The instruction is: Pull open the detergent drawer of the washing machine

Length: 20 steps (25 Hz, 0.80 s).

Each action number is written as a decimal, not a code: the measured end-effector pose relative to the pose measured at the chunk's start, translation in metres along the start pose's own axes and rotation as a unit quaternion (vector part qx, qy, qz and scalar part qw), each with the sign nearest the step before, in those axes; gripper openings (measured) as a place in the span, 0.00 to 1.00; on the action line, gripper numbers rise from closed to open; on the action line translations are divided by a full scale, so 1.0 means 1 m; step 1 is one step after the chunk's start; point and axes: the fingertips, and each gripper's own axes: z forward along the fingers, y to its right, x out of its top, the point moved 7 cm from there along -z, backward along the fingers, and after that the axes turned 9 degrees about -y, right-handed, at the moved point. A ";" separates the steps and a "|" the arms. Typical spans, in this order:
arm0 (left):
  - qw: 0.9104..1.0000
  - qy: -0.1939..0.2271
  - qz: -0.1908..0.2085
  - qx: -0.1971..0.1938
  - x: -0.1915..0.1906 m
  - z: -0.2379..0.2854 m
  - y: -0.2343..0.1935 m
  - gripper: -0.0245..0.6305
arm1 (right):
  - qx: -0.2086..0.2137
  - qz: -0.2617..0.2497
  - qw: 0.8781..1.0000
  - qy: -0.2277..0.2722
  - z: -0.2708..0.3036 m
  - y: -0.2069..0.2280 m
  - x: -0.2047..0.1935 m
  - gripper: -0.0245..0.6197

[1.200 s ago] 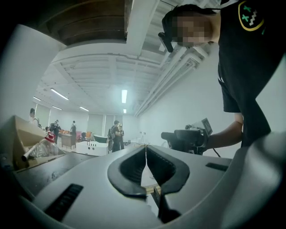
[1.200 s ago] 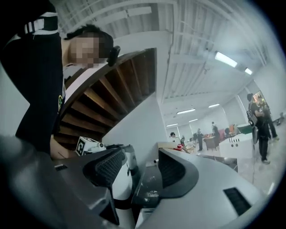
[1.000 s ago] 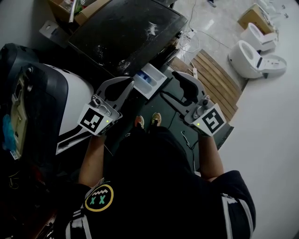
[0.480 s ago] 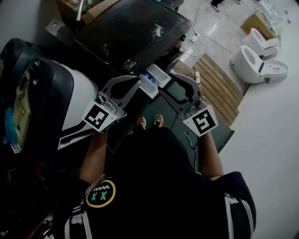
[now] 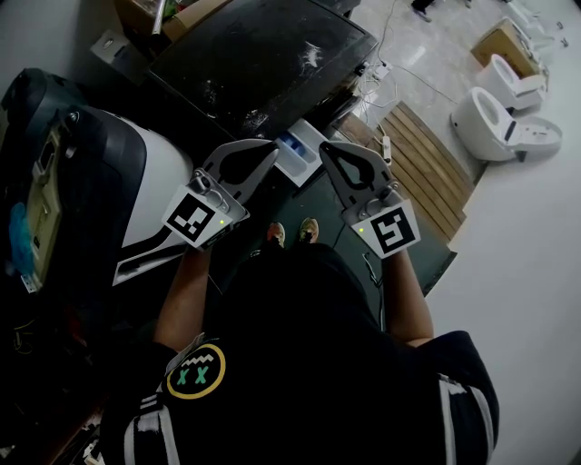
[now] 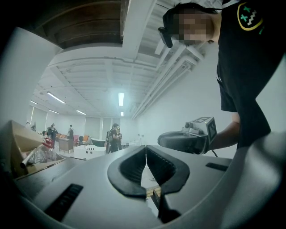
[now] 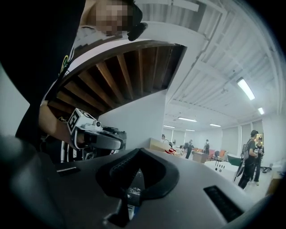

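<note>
In the head view the washing machine [image 5: 263,64] shows its dark, dusty top. Its white detergent drawer [image 5: 302,145], with a blue insert, sticks out of the front toward me. My left gripper [image 5: 272,154] is level at the drawer's left side with its tips together and nothing between them. My right gripper [image 5: 325,148] is at the drawer's right side, also shut, and I see nothing held. In the left gripper view the left gripper [image 6: 145,148] has its jaws meeting in a thin line. The right gripper [image 7: 139,151] looks the same in its own view.
A rounded white and black appliance [image 5: 136,182] stands close on the left. A wooden slatted pallet [image 5: 427,154] lies on the floor at right, with white toilets [image 5: 495,113] beyond it. Cardboard boxes [image 5: 182,14] sit behind the machine. The person's feet [image 5: 290,233] are below the drawer.
The right gripper's jaws have closed from wide open to shut, and it has moved in toward the drawer's right side. The left gripper has stayed put, shut.
</note>
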 end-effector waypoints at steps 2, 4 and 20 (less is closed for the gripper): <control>1.000 0.002 -0.005 -0.001 0.001 0.001 0.001 0.07 | 0.000 -0.001 1.000 0.002 0.001 -0.001 0.001 0.07; 1.000 0.004 -0.008 -0.001 0.001 0.002 0.001 0.07 | 0.001 -0.001 1.000 0.004 0.003 -0.001 0.000 0.07; 1.000 0.007 -0.014 0.001 0.003 0.007 -0.002 0.07 | 0.010 0.005 1.000 0.006 0.007 0.001 -0.003 0.07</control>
